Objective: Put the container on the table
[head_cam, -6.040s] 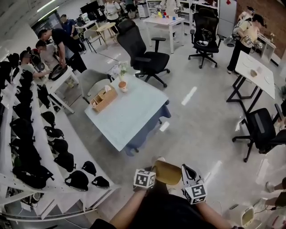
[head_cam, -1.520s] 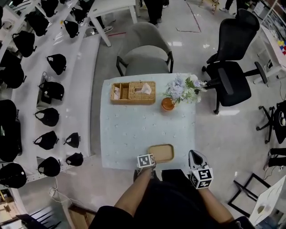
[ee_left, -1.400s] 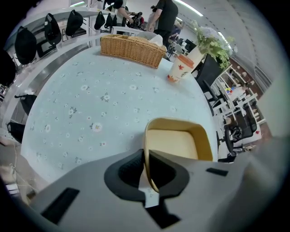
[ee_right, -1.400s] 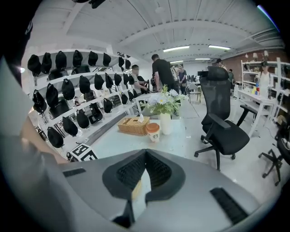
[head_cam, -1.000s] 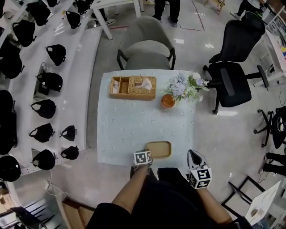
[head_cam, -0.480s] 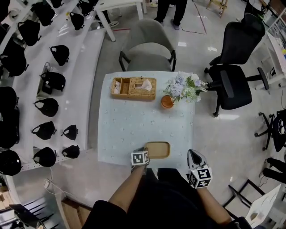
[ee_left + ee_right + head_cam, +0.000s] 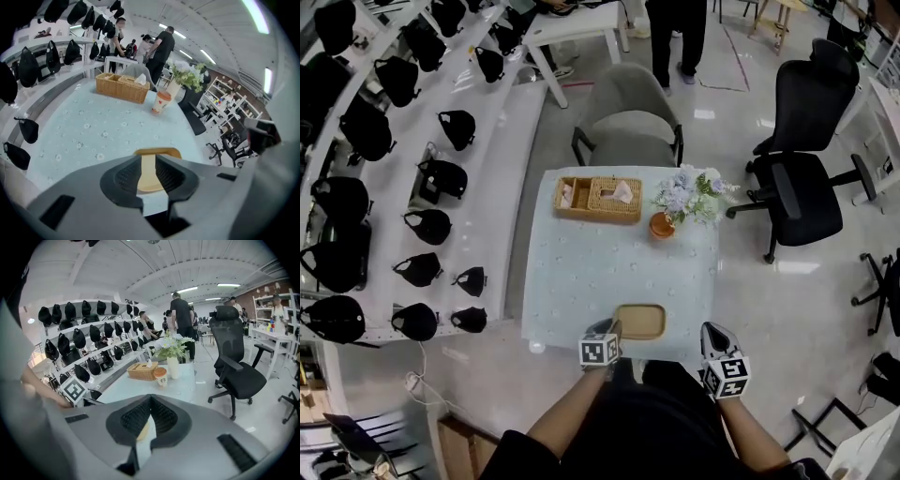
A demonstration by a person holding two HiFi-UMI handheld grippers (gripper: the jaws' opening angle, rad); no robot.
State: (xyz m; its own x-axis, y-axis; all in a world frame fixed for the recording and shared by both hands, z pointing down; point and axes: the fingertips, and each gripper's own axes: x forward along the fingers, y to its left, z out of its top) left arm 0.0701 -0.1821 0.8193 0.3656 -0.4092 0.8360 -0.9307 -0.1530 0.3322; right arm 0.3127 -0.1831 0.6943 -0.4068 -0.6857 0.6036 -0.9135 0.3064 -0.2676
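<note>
Left gripper has its jaws narrowed on the left rim of the container. Right gripper hangs closed and empty, off the near corner of the table. The cloth ahead is bare, with the basket well apart at the far side. The container lies right at the near edge, so I'd judge it best to set it further in, level it, and only then open the jaws.

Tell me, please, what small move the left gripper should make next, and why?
Probably open the left gripper and let go. Its jaws are closed on the near rim of the container, which seems to lie flat on the table by its front edge. The right gripper is shut on nothing, off to the side, so nothing else holds the container.
</note>
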